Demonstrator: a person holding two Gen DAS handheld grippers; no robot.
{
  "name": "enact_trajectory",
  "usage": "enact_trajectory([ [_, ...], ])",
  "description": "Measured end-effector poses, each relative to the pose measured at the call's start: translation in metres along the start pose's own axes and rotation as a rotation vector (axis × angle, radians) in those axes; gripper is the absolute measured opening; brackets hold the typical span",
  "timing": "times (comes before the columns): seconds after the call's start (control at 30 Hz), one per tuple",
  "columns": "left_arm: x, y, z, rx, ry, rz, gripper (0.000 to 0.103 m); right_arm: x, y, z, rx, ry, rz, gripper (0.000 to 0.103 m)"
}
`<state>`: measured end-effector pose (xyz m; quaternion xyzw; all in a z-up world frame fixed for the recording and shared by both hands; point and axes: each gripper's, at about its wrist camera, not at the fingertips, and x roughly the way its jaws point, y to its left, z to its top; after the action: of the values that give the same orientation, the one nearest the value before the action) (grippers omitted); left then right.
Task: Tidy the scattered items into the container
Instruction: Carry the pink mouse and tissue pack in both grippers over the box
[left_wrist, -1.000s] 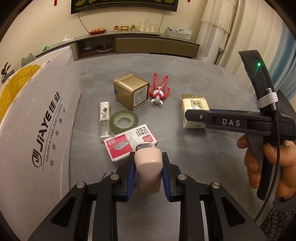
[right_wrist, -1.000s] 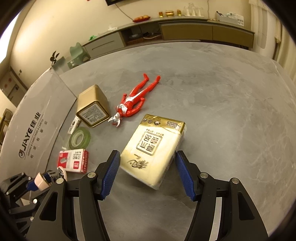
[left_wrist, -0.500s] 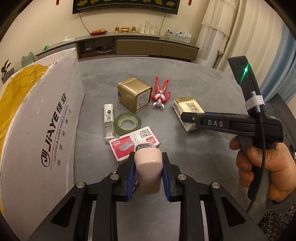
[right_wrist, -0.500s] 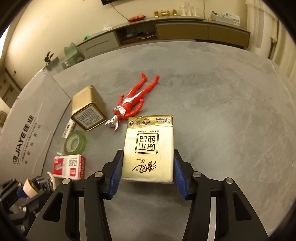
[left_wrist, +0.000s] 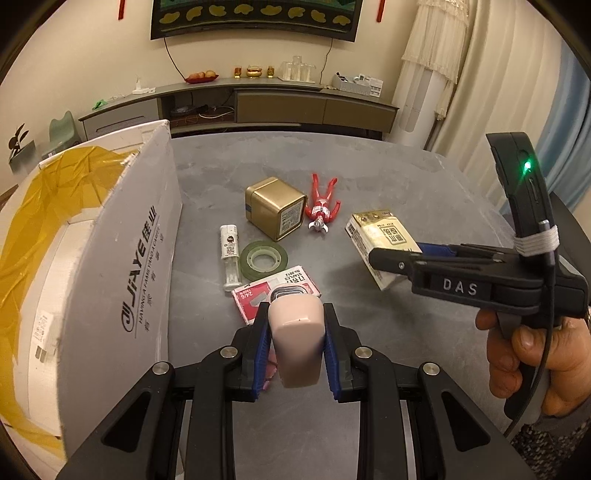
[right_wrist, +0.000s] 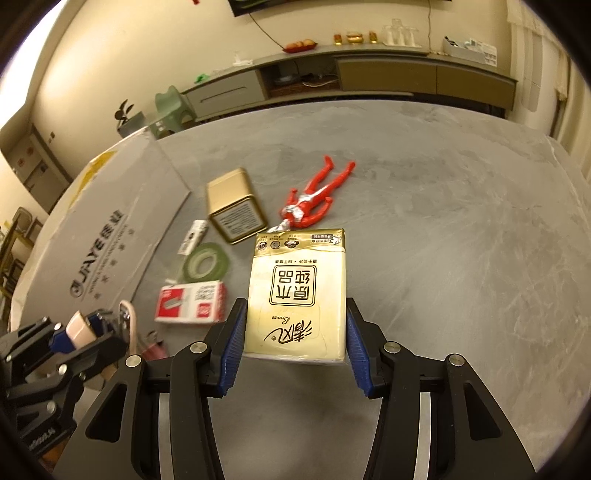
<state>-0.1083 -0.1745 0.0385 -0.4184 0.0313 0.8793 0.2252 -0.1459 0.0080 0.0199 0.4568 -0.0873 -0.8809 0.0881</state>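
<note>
Tissue pack (right_wrist: 297, 295) now clamped between right gripper (right_wrist: 295, 345) pads and off the grey table (right_wrist: 461, 229); 1 s ago it lay flat, jaws open around it. Left gripper (left_wrist: 295, 332) still pinches pink padlock (left_wrist: 296, 334). Left of pack: staple box (right_wrist: 192, 307), tape roll (right_wrist: 204, 263), gold tin (right_wrist: 236, 206), red figure (right_wrist: 316, 201), white tube (right_wrist: 192, 237). Cardboard box (left_wrist: 122, 266) beyond, path unobstructed.

1. We read "JiAYE" on the white carton (left_wrist: 122, 280) wall (smaller line under it too blurred).
2. We read "DAS" on the right gripper (left_wrist: 393, 264) body.
3. We read "STAPLES", "24/6" on the red staple box (left_wrist: 275, 291), upside down.
4. We read "Breeze" on the tissue pack (right_wrist: 297, 291).
</note>
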Motion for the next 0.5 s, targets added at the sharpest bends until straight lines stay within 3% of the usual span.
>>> enact_trajectory([
  [0.5, -0.049, -0.003, 0.004, 0.012, -0.083, 0.026, 0.027, -0.055, 0.035, -0.015, -0.057, -0.048, 0.022, 0.052],
])
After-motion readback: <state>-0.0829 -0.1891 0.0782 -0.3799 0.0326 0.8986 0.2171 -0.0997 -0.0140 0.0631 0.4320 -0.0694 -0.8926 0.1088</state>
